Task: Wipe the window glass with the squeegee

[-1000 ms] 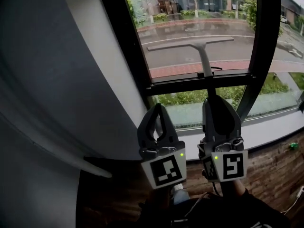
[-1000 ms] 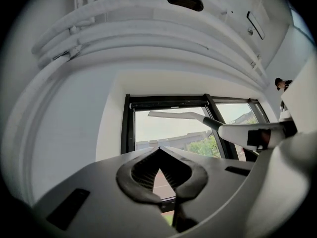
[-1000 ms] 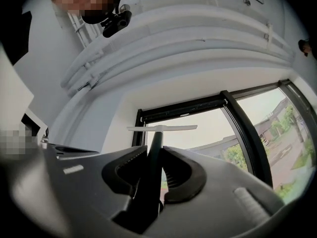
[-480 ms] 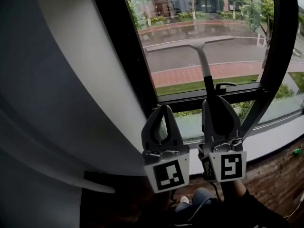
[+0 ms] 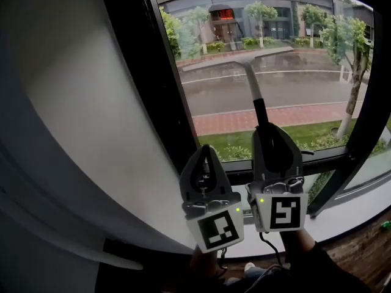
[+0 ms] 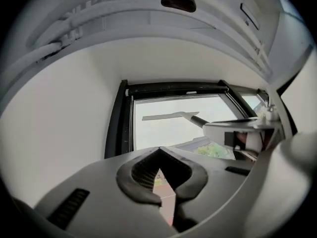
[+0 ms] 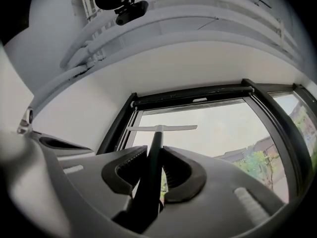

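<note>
Clamping the squeegee, right tool hides its handle end.

A pale window sill crosses the lower right of the frame. Below it is brown, brick-patterned floor, with a small green thing at the right edge.
</note>
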Demonstrator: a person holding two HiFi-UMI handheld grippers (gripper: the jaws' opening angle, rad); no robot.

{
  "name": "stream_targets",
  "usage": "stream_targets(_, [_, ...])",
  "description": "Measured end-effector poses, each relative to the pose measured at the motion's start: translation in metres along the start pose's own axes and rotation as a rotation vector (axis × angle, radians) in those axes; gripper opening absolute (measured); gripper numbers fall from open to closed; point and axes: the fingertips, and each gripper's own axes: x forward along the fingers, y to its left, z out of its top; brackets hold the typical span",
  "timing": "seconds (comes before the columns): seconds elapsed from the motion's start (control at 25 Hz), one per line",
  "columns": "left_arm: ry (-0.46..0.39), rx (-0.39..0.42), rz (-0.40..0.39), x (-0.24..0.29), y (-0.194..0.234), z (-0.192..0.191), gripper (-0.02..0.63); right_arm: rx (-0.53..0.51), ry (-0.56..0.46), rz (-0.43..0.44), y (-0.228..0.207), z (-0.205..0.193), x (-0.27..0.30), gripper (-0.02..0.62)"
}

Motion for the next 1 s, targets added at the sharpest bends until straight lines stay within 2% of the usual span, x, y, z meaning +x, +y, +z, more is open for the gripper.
stream_targets(0.2, [-0.016, -0.048, -0.013, 0.044, 0.013, -0.004, 0.000, -0.044, -0.040, -0.022, -0.014, 0.009, 0.073, 0.095])
stream_targets(0.32, [-0.006, -0.016, -0.009, 0.059, 0.020, -0.009, 0.000, -0.081, -0.013, -0.024, -0.019, 0.008, 0.096, 0.095])
stream_targets(0.6, [-0.028, -0.063, 0.003, 0.078, 0.045, -0.011, 0.000, -0.102, -0.131, -0.074, -0.015, 0.040, 0.156, 0.095])
stream_targets(0.84, [-0.041, -0.085, -0.012, 0.089, 0.058, -0.019, 0.000, -0.104, -0.152, -0.110, 0.000, 0.049, 0.197, 0.095])
stream_targets(1.0, [-0.047, -0.105, -0.021, 0.089, 0.065, -0.023, 0.000, -0.112, -0.180, -0.134, 0.004, 0.048, 0.204, 0.095])
